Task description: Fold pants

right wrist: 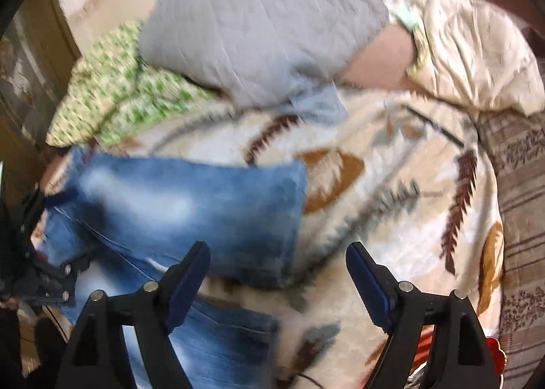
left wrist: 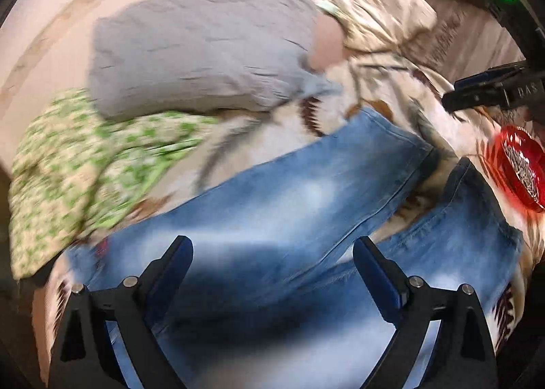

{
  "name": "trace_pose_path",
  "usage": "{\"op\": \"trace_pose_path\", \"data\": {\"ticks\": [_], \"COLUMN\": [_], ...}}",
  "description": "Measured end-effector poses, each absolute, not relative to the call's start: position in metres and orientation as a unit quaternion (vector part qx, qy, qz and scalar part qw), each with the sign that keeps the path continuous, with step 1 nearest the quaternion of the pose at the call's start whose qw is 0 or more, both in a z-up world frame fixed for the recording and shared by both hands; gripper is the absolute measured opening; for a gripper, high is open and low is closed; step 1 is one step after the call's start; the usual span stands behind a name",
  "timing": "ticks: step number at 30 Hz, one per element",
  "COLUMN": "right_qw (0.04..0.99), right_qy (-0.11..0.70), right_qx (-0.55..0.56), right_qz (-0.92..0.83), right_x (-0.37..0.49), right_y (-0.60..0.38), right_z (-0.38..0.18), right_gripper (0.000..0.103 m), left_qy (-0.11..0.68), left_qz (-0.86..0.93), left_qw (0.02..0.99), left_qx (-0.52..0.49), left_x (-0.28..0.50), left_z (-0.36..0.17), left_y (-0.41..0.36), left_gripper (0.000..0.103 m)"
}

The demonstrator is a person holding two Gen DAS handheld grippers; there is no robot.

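Blue jeans (left wrist: pixel 306 198) lie spread on a cream leaf-patterned blanket (left wrist: pixel 402 116), the two legs apart. My left gripper (left wrist: pixel 272 252) is open and empty, just above the upper part of the jeans. My right gripper (right wrist: pixel 277 259) is open and empty, over the leg ends; the jeans (right wrist: pixel 190 201) lie under and left of it. The right gripper also shows in the left wrist view (left wrist: pixel 477 95) at the right edge, and the left gripper in the right wrist view (right wrist: pixel 51 273) at the left edge. Both views are blurred.
A grey pillow (left wrist: pixel 201 44) and a green-patterned pillow (left wrist: pixel 88 157) lie beyond the jeans, with a cream pillow (right wrist: pixel 477 58) at the right. A red bowl (left wrist: pixel 521 167) with small items sits on the blanket beside the leg ends. A striped bedcover (right wrist: pixel 521 201) is at right.
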State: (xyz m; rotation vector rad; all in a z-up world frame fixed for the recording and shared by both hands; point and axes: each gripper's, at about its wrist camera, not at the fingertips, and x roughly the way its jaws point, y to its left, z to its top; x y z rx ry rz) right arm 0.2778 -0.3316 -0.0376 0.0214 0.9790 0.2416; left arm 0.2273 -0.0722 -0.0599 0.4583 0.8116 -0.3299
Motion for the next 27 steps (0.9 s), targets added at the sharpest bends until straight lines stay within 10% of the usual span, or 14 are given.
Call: {"op": "trace_pose_path", "data": {"ticks": [14, 27], "right_qw": [0.852, 0.815], "right_qy": [0.445, 0.443], "right_qx": [-0.06, -0.218], "right_qz": [0.27, 0.305], "right_x": [0.307, 0.351], "right_y": [-0.072, 0.153], "right_z": [-0.023, -0.043], "right_gripper": [0.095, 0.095], "left_qy": [0.428, 0.442], "left_qz": [0.099, 0.115], "left_qw": [0.892, 0.865], "left_qx": [-0.105, -0.207], "left_x": [0.119, 0.1], "left_z": [-0.065, -0.131], "left_y": [0.205, 0.269], "left_gripper": [0.103, 0.103]}}
